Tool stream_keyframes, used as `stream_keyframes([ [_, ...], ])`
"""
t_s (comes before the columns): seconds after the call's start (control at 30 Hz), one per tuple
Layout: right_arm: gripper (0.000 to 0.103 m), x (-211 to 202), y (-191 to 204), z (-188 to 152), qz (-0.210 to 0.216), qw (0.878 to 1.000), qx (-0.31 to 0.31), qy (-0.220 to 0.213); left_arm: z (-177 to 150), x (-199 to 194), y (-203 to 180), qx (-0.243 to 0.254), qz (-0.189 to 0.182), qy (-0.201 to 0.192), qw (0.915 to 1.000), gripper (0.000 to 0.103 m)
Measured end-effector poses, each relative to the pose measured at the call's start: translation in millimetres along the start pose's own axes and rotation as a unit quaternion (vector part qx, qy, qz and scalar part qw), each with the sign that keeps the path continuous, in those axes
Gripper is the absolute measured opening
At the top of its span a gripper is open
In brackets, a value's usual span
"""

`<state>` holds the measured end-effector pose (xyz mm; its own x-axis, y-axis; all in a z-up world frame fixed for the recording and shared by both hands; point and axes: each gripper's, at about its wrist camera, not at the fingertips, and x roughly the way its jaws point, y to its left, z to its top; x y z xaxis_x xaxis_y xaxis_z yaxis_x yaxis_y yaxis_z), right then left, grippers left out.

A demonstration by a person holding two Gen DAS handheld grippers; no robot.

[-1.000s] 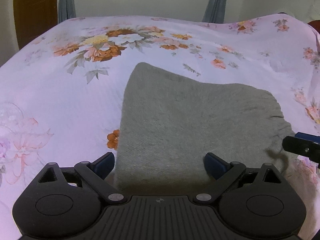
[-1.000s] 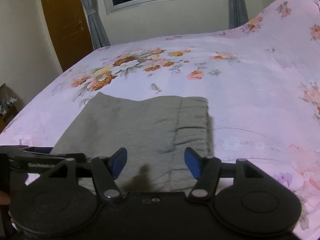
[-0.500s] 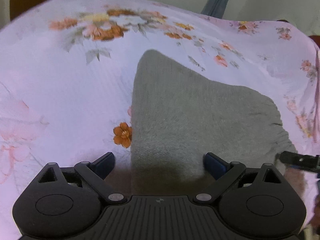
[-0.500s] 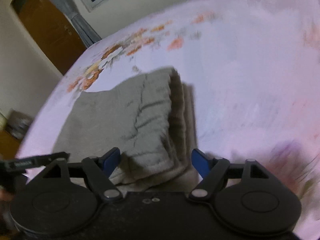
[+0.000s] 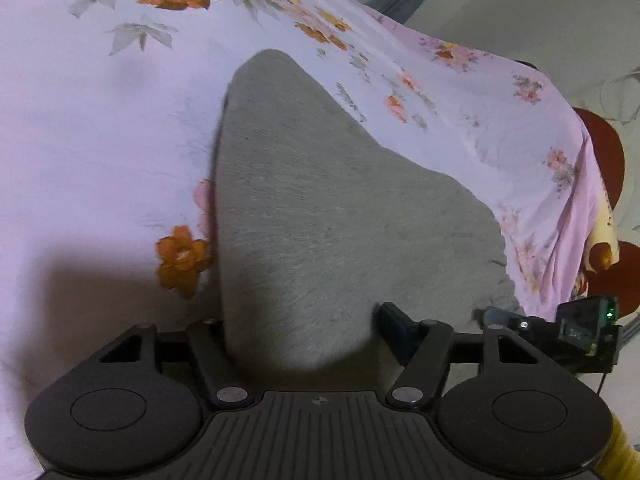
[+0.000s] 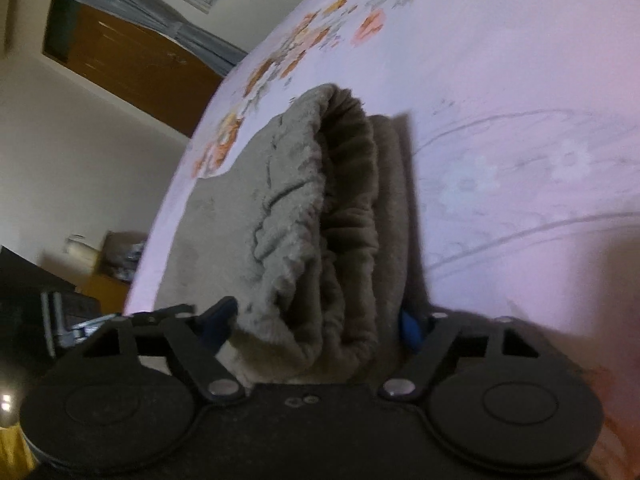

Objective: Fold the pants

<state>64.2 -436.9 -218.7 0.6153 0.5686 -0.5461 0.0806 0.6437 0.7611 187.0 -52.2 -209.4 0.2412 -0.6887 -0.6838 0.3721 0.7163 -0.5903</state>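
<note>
The grey pants (image 5: 320,216) are lying already folded on the floral bed (image 5: 100,140). Both claws are standing wide, straddling the near edge of the pants – the left claw (image 5: 304,320) around the plain corner, the right claw (image 6: 320,320) around the bunched waistband layers (image 6: 340,208). Neither is gripping yet. Closing on only the top layers is the risk – the stack would be peeling apart during the lift.

One folded grey pants (image 5: 320,220) lies on one floral bedsheet (image 5: 100,140), with two tongs, left (image 5: 304,328) and right (image 6: 320,324).
</note>
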Motion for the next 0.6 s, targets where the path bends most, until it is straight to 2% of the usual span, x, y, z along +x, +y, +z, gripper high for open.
stream_keyframes([
  [0.1,0.069,12.2,4.4,1.4,0.005,1.0,-0.001,-0.006,-0.4,9.4,-14.9,0.008,0.011,-0.004,0.9999,0.066],
  [0.2,0.063,12.9,16.5,0.6,-0.018,1.0,-0.023,-0.011,0.1,11.6,-27.4,0.024,0.026,-0.004,0.9994,0.066],
  [0.27,0.056,6.7,27.7,-3.6,-0.025,0.998,-0.046,-0.018,1.8,6.9,-26.9,0.025,0.025,-0.003,0.9994,0.06],
  [0.4,0.054,9.9,30.3,-10.2,-0.043,0.997,-0.059,-0.021,2.4,12.0,-16.6,0.01,0.022,-0.006,0.9997,0.056],
  [0.53,0.053,16.2,36.4,-12.5,-0.069,0.996,-0.049,-0.035,-0.3,12.4,-30.3,0.029,0.06,-0.018,0.9976,0.052],
  [0.6,0.053,11.7,51.0,-14.4,-0.075,0.995,-0.057,-0.042,-0.4,7.1,-36.3,0.038,0.071,-0.025,0.9964,0.044],
])
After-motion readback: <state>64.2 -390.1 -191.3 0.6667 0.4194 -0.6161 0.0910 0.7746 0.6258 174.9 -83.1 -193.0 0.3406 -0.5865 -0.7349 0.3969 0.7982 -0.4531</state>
